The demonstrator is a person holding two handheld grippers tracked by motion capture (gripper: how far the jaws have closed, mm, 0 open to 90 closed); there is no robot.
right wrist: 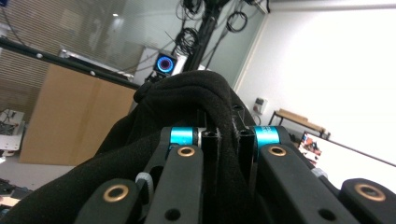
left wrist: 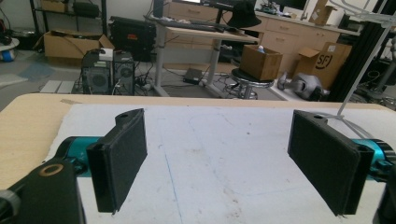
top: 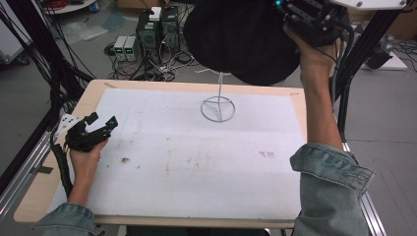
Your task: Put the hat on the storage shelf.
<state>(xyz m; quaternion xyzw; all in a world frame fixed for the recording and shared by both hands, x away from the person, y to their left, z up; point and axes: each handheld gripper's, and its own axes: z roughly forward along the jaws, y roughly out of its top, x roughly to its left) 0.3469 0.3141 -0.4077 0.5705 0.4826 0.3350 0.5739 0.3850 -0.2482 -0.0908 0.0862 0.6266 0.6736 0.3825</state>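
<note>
Above the wire stand (top: 218, 105), the right claw (top: 295, 19) pinches a black hat (top: 241, 39); the left claw (top: 101, 123) rests spread on the desk (top: 196, 157). A misjudged lowering could tip the light stand.

The right hand-held gripper (top: 290, 14) is raised high with jaws clamped, the left hand-held gripper (top: 101, 123) low, jaws apart.

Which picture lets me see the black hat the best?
The high view: the black hat shows nearly whole there, lifted above the wire stand by the right claw. The right gripper view shows only bunched black fabric pinched between its pads, too close for the shape. The left gripper view looks across the table instead.
</note>
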